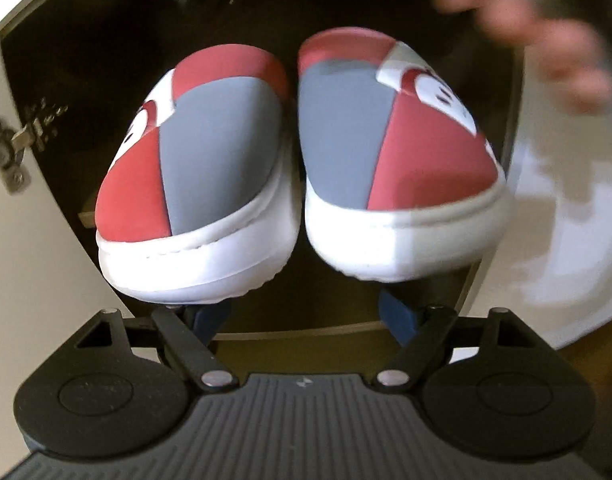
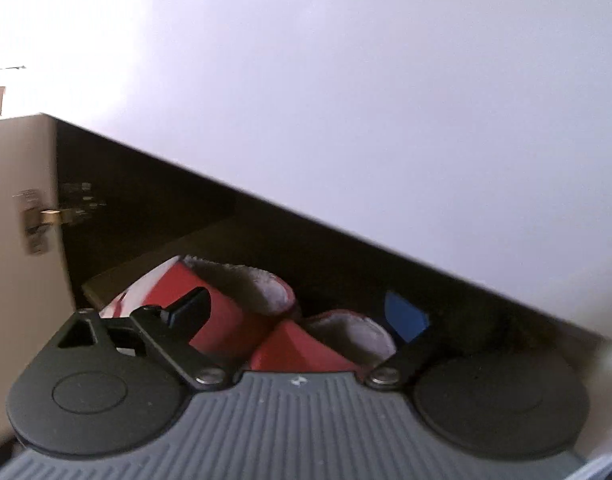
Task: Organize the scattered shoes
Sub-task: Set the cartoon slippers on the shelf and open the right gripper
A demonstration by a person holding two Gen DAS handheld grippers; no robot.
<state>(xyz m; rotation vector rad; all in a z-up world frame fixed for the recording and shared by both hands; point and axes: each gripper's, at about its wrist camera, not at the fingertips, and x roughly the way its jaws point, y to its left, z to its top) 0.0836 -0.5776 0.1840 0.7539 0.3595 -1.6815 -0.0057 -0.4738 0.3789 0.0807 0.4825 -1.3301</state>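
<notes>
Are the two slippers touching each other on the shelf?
Apart. The left wrist view shows a dark gap running between the left slipper and the right slipper, from toe to heel.

2 slippers (image 1: 290, 168) side by side, filling cabinet opening (image 1: 66, 60)

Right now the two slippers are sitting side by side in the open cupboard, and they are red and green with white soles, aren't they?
Not green. The slippers are red and grey with white soles, as the left wrist view shows. The rest holds: they sit side by side in the open cupboard.
</notes>
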